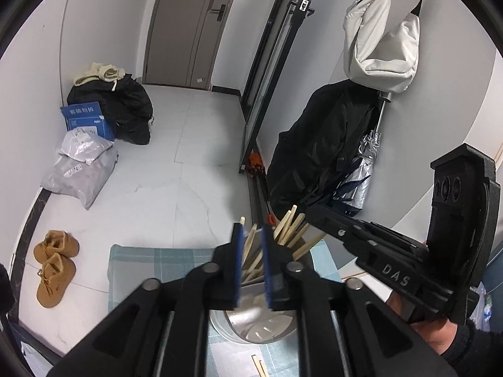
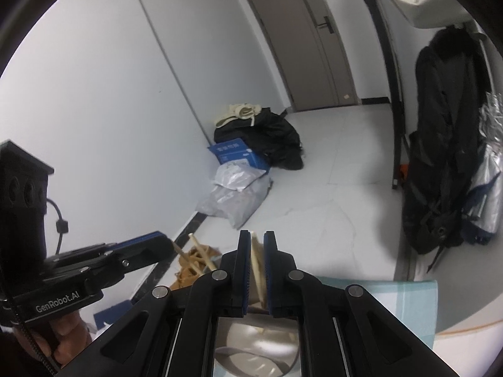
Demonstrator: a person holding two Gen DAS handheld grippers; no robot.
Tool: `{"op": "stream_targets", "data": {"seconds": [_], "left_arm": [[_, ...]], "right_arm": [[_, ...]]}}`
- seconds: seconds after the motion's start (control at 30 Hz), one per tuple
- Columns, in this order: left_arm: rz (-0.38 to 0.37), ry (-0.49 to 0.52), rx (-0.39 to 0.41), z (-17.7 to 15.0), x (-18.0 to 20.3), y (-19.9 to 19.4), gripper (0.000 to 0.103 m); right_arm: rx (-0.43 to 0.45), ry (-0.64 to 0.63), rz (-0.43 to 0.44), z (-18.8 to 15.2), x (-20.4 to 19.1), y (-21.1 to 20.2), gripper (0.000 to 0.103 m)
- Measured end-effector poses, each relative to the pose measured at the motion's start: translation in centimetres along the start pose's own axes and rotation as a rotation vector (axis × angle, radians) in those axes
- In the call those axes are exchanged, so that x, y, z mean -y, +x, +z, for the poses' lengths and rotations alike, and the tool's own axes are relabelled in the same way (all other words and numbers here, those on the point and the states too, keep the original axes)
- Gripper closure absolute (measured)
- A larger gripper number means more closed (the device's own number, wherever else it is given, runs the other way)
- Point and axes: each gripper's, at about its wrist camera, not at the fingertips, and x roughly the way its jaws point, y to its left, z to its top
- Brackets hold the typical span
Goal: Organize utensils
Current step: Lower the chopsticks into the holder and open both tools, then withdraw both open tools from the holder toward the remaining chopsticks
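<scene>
**Holding chopsticks over the steel cup**

Looking down your left claw (image 1: pixel 251 245), you see its blue pads set narrowly, with pale chopsticks (image 1: pixel 290 226) standing in the slot between them; whether the pads press on any stick is hard to make out. Your right claw (image 2: pixel 257 251) is nearly closed, with one pale stick (image 2: pixel 257 270) between its pads. The lower end of that stick is hidden behind the claw body.

Below both claws sits the steel cup (image 1: pixel 251 326), its rim mostly cut off by the claw frames; only part of the shiny inside shows. More chopsticks fan out of it toward the right claw. Two further stick ends (image 1: pixel 259 365) lie on the checked cloth (image 1: pixel 163 264) beside the cup, cut by the picture edge.

That blue-green cloth covers the counter. Beyond it the floor is white tile. Brown boots (image 1: pixel 55 270) stand near the left wall, with grey mail bags (image 1: pixel 78 169), a blue box (image 1: pixel 86 121) and a dark heap of clothes (image 1: pixel 125 110) farther back. A grey door (image 1: pixel 191 25) closes the room. On the right hang a black coat (image 1: pixel 320 150), a white bag (image 1: pixel 382 37) and a silver umbrella (image 1: pixel 366 163).
</scene>
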Motion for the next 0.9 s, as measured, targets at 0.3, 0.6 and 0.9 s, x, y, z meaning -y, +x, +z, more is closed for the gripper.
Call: {"op": "stream_targets", "data": {"seconds": [0.3,0.6,0.9], "left_arm": [[0.070,0.023,0.015,-1.1,0.5,-1.0,0.045],[0.129,0.004,0.102,-2.6,1.9,-4.8,0.032],[0.177,0.040,0.177,-5.1,4.2,-8.1,0.021]], "right_arm": [[0.018,0.048,-0.030,-1.0,1.1,-2.8,0.075],[0.060,0.066,-0.084,-2.8,1.1,-7.4,0.055],[0.144,0.049,-0.117,-5.4,-0.7,-12.7,0.039]]}}
